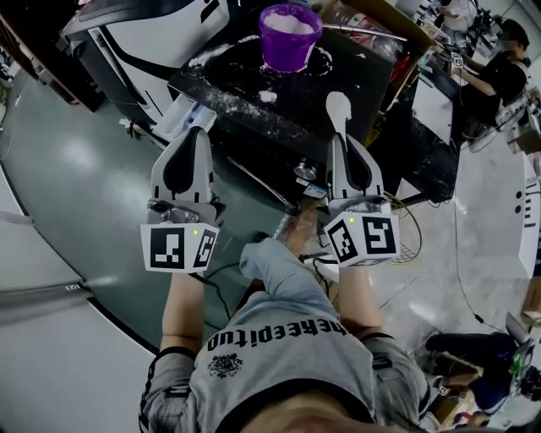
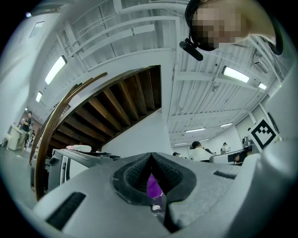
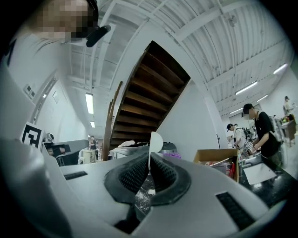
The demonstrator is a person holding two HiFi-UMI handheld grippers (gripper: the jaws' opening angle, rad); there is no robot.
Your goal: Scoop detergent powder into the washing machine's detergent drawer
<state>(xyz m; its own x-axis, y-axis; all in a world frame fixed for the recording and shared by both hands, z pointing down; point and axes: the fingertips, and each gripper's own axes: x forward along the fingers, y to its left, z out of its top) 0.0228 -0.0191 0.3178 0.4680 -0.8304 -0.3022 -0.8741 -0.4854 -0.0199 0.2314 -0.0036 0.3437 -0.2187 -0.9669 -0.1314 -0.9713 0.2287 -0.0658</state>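
A purple bucket [image 1: 290, 35] filled with white powder stands on a black table [image 1: 355, 80] dusted with spilled powder. The white washing machine [image 1: 161, 25] is at the far left behind the table. A pale drawer-like part [image 1: 182, 114] sticks out near its lower corner. My right gripper [image 1: 341, 139] is shut on the handle of a white scoop [image 1: 338, 108], whose bowl points toward the bucket and shows upright as the scoop [image 3: 155, 142] above the pads. My left gripper [image 1: 196, 133] is shut with nothing in it; the bucket [image 2: 152, 185] shows through the slit below its pads.
A cardboard box [image 1: 372, 15] sits at the table's far right. A person [image 1: 500, 72] works at a desk on the right. Cables [image 1: 406, 228] lie on the floor by my feet. A staircase [image 3: 149, 93] rises behind the machine.
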